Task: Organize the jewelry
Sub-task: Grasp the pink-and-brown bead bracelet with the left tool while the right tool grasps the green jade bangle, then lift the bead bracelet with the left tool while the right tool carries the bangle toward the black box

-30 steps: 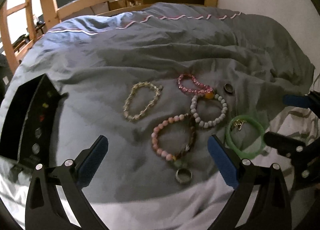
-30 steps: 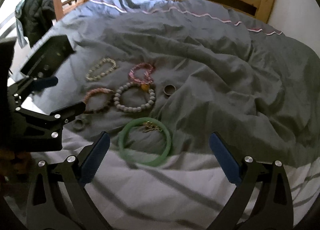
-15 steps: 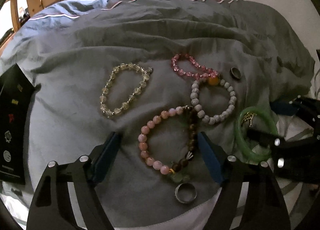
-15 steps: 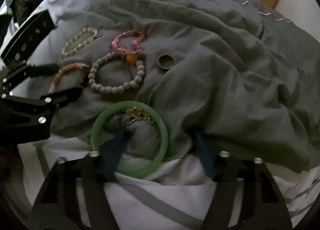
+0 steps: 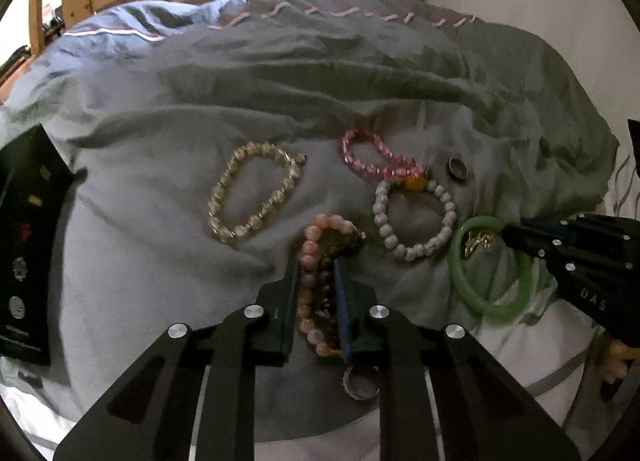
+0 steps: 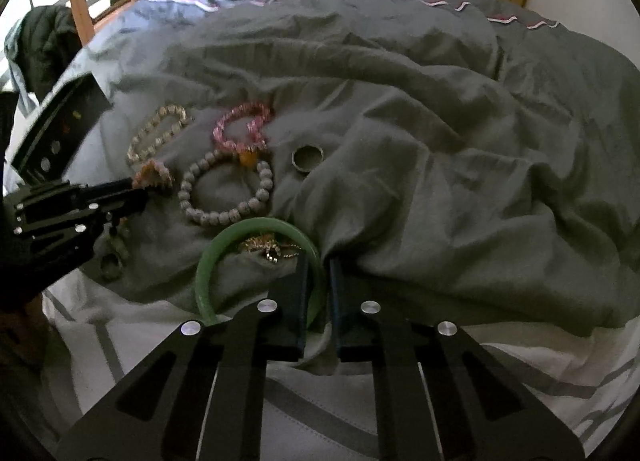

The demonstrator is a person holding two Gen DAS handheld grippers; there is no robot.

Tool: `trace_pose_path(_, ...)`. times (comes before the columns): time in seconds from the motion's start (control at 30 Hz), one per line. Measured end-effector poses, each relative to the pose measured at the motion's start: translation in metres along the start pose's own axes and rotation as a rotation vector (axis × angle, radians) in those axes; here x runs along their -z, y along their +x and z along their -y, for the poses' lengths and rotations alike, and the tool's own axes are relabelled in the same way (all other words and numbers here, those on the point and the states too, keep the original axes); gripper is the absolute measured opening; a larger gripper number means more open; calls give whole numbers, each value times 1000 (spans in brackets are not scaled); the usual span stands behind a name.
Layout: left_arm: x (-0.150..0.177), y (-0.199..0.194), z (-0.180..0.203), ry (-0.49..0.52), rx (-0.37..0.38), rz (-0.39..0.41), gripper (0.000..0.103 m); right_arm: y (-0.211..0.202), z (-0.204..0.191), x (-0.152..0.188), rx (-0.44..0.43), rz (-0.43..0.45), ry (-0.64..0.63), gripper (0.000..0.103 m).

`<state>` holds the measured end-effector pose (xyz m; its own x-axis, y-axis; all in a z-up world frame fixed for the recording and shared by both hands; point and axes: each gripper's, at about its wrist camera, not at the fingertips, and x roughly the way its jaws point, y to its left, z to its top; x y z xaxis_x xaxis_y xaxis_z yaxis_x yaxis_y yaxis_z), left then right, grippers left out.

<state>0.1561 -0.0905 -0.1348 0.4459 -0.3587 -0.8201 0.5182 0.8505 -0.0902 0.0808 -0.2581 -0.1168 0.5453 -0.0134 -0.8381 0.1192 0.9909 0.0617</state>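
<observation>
Left wrist view: my left gripper (image 5: 317,301) has its jaws closing on the pink bead bracelet (image 5: 316,261); nothing has reached the black jewelry case (image 5: 24,245) yet. Right wrist view: my right gripper (image 6: 318,301) pinches the green bangle (image 6: 224,257) on the bed (image 6: 460,149); other bracelets remain.

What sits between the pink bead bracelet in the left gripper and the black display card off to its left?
Nothing visible. The left gripper, jaws closing, has the pink bead bracelet between its pads. Only bare grey duvet lies toward the black display card; the clear bead bracelet sits farther back.
</observation>
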Motion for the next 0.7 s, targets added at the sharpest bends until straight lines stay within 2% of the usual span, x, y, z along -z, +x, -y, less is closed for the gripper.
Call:
trace_pose_path(0.07,-2,-4,0,-3,4,13,16,-8,1,-3,-12,41,12,9)
trace_pose_path(0.13,-3,-9,0,-2,3,32,16,-19,1,-6,-21,90,22,1)
trace_pose_path(0.17,-3,-12,1,0,1,41,16,-25,2,-7,-31,114,28,1)
trace_pose_path(0.23,-4,-18,3,4,-5,55,4,-33,5,-12,-46,148,41,1)
trace_pose_path(0.37,-5,-23,7,16,-11,73,2,-31,6,-12,-74,124,45,1)
trace_pose_path(0.57,-4,-19,7,25,-1,53,1,-22,-3,-6,-80,85,1,3)
trace_pose_path(0.63,-4,-14,6,18,-3,32,1,-16,-7,-4,-70,67,-12,15)
trace_pose_path(0.7,-2,-5,5,13,7,1,2,-18,-11,-2,-91,81,-21,47)
